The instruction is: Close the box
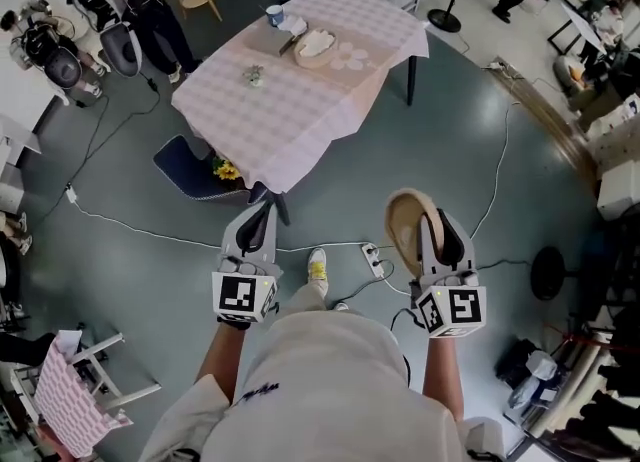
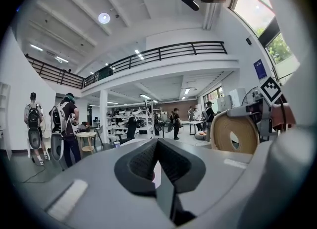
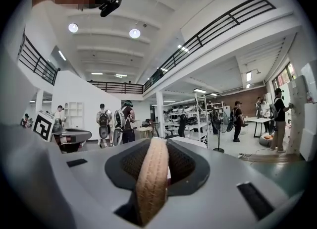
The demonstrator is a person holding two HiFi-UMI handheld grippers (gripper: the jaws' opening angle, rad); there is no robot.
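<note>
Two grippers are held out level in front of the person, over the grey floor and well short of the table (image 1: 290, 115) with its pink checked cloth. The right gripper (image 1: 437, 218) is clamped on the rim of a round woven lid (image 1: 404, 226), which stands on edge between its jaws; in the right gripper view the lid's tan woven rim (image 3: 151, 183) runs straight up through the gap, with a pad pressed to each side. The left gripper (image 1: 262, 214) carries nothing, its jaws drawn together to a thin slit. In the left gripper view the lid (image 2: 233, 135) shows off to the right, face on, with a hole at its middle. What looks like the box (image 1: 315, 47), shallow and pale with something white in it, sits uncovered on the far part of the table, near a small cup (image 1: 274, 16), well apart from both grippers. A white power strip (image 1: 375, 260) lies on the floor between the grippers
</note>
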